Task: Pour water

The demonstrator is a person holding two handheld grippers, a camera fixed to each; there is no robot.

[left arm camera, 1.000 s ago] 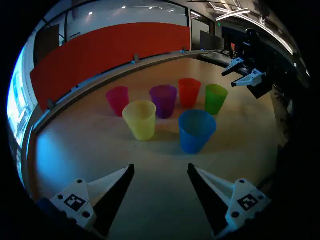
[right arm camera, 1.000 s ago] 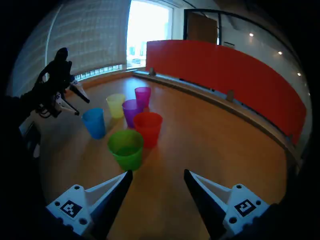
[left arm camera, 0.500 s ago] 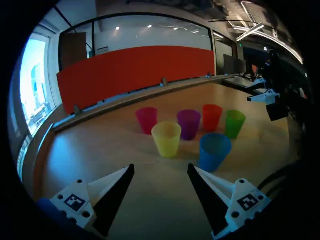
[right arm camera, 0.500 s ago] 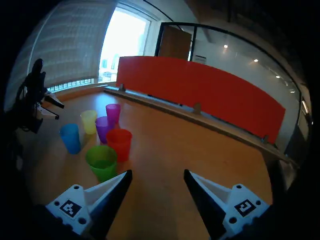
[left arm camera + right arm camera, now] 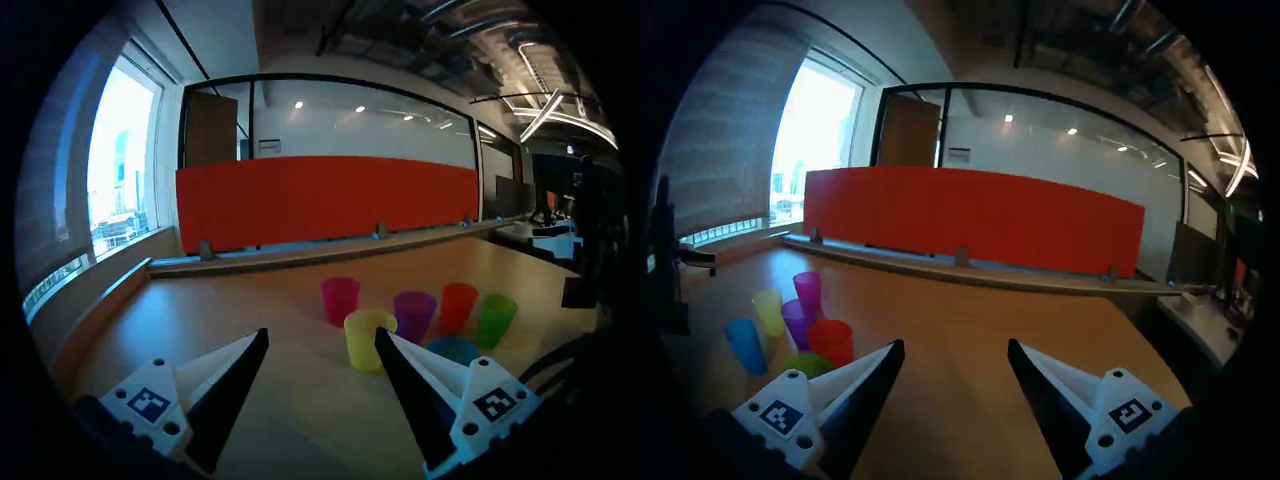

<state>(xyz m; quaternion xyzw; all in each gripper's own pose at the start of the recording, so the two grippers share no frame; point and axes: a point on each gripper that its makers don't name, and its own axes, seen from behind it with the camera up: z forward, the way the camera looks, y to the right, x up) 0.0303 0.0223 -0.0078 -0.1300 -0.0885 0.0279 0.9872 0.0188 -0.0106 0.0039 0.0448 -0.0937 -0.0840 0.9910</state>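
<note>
**Both grippers wide open and empty above the table of cups**

In the left gripper view, the left gripper (image 5: 320, 332) has its fingers spread wide with nothing between them. Past them, six plastic cups stand upright in a close cluster on the wooden table (image 5: 240, 312), well in from the far edge where a red partition (image 5: 320, 196) runs. The pink cup (image 5: 340, 298) is farthest left. The yellow cup (image 5: 368, 338) is nearest the tips, with the purple cup (image 5: 414, 314), red cup (image 5: 457, 306) and green cup (image 5: 495, 318) in a row to its right. The blue cup (image 5: 452, 348) is partly hidden behind the right finger.

In the right gripper view, the right gripper (image 5: 954, 344) is equally wide open and holds nothing. The cluster sits at lower left, the green cup half behind a finger. Whether any cup holds water cannot be told.
</note>
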